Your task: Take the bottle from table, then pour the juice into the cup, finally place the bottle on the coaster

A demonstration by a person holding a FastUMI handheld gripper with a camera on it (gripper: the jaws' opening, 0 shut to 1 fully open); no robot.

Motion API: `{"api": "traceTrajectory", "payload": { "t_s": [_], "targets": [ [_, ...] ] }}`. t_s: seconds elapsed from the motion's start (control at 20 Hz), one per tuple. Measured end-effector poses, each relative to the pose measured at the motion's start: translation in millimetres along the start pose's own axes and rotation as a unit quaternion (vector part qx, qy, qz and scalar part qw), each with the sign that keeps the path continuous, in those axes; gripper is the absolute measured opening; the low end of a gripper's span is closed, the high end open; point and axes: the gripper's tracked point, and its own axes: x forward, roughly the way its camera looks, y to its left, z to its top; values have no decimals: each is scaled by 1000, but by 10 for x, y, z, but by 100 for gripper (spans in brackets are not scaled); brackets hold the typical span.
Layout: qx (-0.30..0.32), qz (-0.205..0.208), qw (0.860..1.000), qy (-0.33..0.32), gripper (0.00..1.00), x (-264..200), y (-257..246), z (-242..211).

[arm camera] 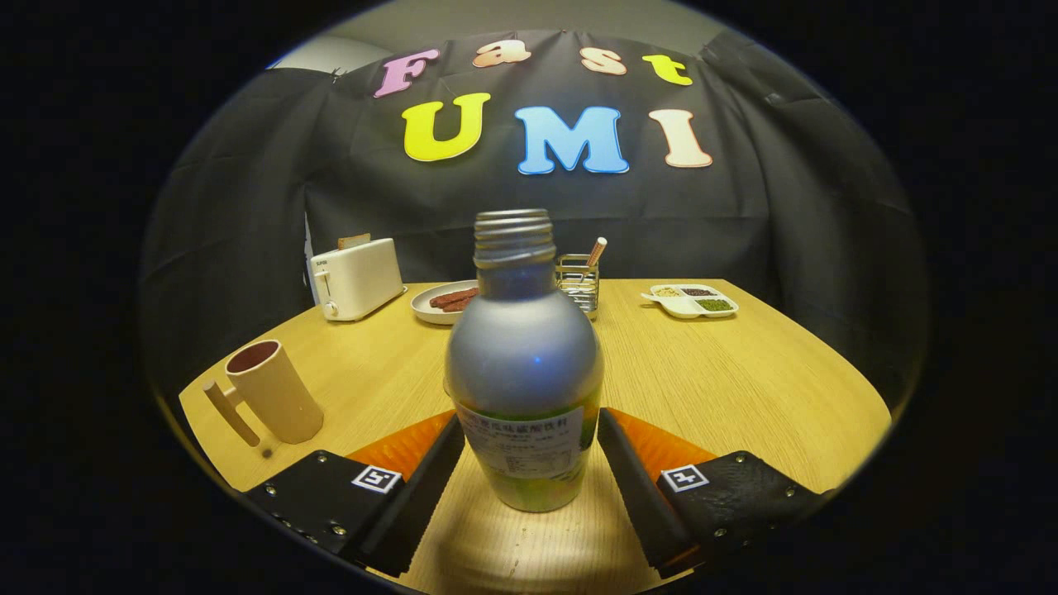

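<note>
Bottle point(524, 364): stands upright on the wooden table point(744, 372), between the two fingers of the gripper point(529, 450); silver body, uncapped threaded neck, and a printed label around its lower part.
Gripper: held low over the table's near edge, its fingers spread wide on either side of the bottle's lower body; they sit very close to the label, but whether they press on it cannot be told.
Fingers point(430, 479): angled inward toward the bottle, each with a square marker on its base.
Cup point(273, 392): a beige mug with a straight handle, standing upright to the left of the fingers, well apart from the bottle.
Toaster point(355, 279): white, at the far left of the table, with a slice poking out of its slot.
Plate point(438, 304): beyond the bottle, next to the toaster, holding dark reddish pieces.
Wire holder point(579, 281): just behind the bottle, with a stick standing in it.
Divided tray point(693, 301): white, at the far right, with small fillings in its compartments.
</note>
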Motion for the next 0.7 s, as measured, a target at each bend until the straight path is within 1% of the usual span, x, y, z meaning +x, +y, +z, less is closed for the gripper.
{"api": "traceTrajectory", "payload": {
  "t_s": [0.25,0.55,0.6,0.65,0.7],
  "targets": [
    [18,-2,1000,14,98,42,-18,-109],
    [20,-1,999,26,97,68,23,-182],
    [17,-4,1000,26,87,73,1,-184],
    [15,-6,1000,26,82,65,4,-173],
    [15,-7,1000,27,82,48,0,-166]
  ]
}}
